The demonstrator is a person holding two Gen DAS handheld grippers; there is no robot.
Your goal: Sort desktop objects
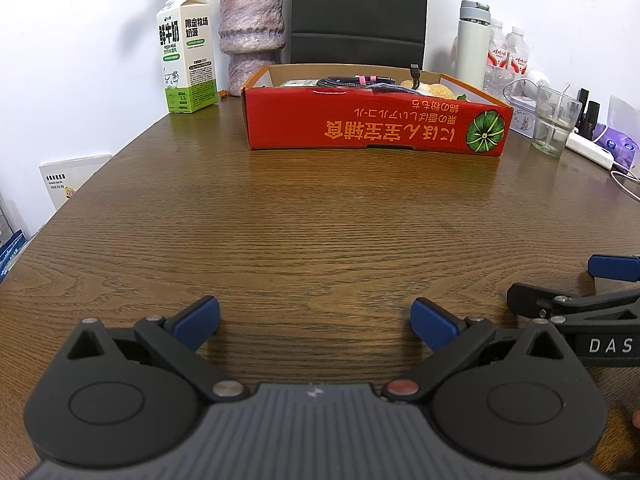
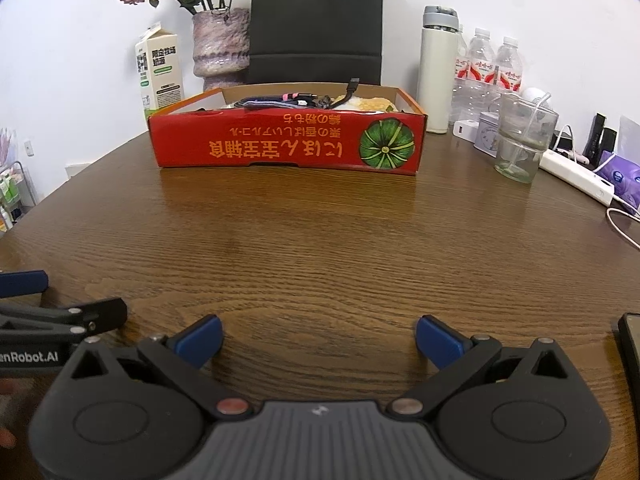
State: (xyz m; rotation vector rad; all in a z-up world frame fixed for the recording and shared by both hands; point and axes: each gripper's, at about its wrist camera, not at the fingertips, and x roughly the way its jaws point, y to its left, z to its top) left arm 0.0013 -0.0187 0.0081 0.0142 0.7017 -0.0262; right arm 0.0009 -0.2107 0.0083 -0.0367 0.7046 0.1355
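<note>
A red cardboard box [image 1: 372, 124] with orange print stands at the far middle of the brown wooden table [image 1: 312, 220]; it also shows in the right wrist view [image 2: 288, 142]. Inside it lie a coiled dark cable [image 1: 352, 81] and something yellow [image 1: 430, 89]. My left gripper [image 1: 316, 322] is open and empty, low over the near table. My right gripper [image 2: 318, 340] is open and empty beside it. Each shows at the edge of the other's view.
A milk carton [image 1: 186, 52] and a vase [image 1: 252, 28] stand far left. A black chair back [image 1: 358, 12] is behind the box. A white flask [image 2: 436, 72], water bottles [image 2: 490, 66], a glass [image 2: 522, 140], a power strip [image 2: 576, 178] and a dark phone [image 2: 632, 344] are at right.
</note>
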